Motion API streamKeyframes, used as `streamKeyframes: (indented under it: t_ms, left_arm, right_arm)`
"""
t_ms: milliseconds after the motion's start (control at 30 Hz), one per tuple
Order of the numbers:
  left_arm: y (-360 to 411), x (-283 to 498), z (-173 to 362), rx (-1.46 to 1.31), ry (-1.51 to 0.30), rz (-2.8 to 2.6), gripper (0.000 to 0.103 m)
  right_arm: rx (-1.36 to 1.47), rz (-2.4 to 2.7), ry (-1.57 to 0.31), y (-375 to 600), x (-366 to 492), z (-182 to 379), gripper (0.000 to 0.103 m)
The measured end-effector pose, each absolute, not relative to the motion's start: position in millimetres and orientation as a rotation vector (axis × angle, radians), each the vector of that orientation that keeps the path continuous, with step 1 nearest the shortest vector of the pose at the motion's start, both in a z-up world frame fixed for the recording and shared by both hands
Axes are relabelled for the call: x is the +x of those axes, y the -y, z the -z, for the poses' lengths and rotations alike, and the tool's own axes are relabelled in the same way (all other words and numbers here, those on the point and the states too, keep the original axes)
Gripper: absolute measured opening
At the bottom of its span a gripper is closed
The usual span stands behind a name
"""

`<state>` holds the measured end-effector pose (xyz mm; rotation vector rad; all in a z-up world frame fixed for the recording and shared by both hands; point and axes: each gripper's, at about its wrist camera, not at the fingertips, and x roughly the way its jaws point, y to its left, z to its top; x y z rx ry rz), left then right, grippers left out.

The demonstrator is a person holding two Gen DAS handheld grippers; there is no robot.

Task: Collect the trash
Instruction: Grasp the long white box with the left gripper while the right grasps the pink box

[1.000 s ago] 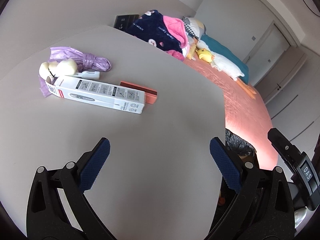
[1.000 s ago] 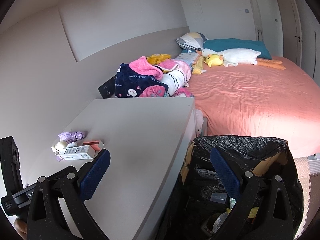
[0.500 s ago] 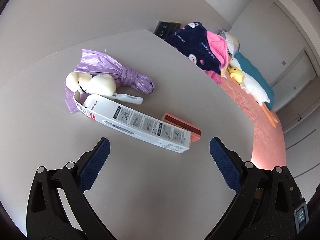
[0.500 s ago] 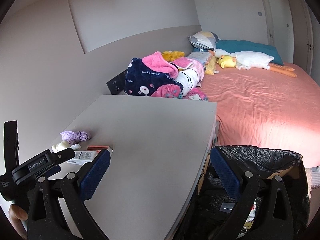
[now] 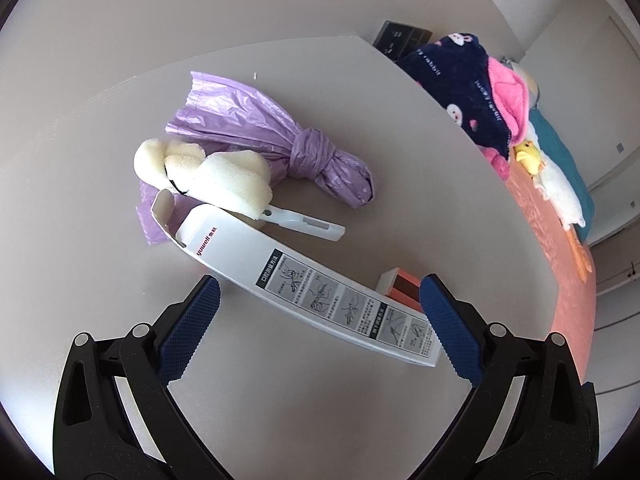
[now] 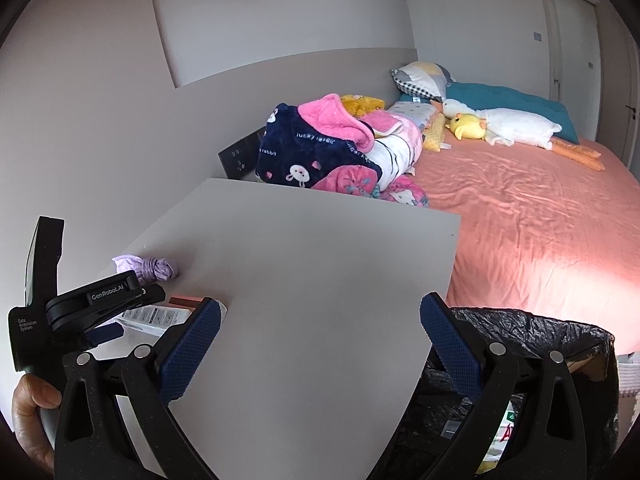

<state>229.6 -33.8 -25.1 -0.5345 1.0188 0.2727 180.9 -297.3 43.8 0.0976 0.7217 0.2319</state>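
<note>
On the grey table lie a long white printed box, a knotted purple plastic bag, a cream sponge on a white handle and a small salmon box. My left gripper is open, its pads either side of the white box's near end, just above it. My right gripper is open and empty over the table's near right part. The left gripper's body shows in the right wrist view, over the white box. A bin with a black liner stands beside the table, holding trash.
A bed with a salmon sheet lies beyond the table, with a heap of navy and pink blankets, pillows and a white goose toy. A dark switch panel is on the wall behind the table.
My left gripper has moved forward and down to the white box, which now lies between its open fingers. My right gripper has swung left from over the bin to over the table.
</note>
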Motion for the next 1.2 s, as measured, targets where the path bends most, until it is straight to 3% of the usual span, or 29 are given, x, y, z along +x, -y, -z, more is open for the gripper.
streamKeyframes:
  t_ms: [433, 1200]
  left_arm:
    - [30, 222, 25, -0.421, -1.059, -0.268, 0.071]
    - [-6, 153, 23, -0.381, -1.018, -0.148, 0.069]
  right_arm:
    - [0.031, -0.278, -0.736, 271, 184, -41, 0.100]
    - [-0.294, -0.440, -0.787, 174, 203, -8, 0.098]
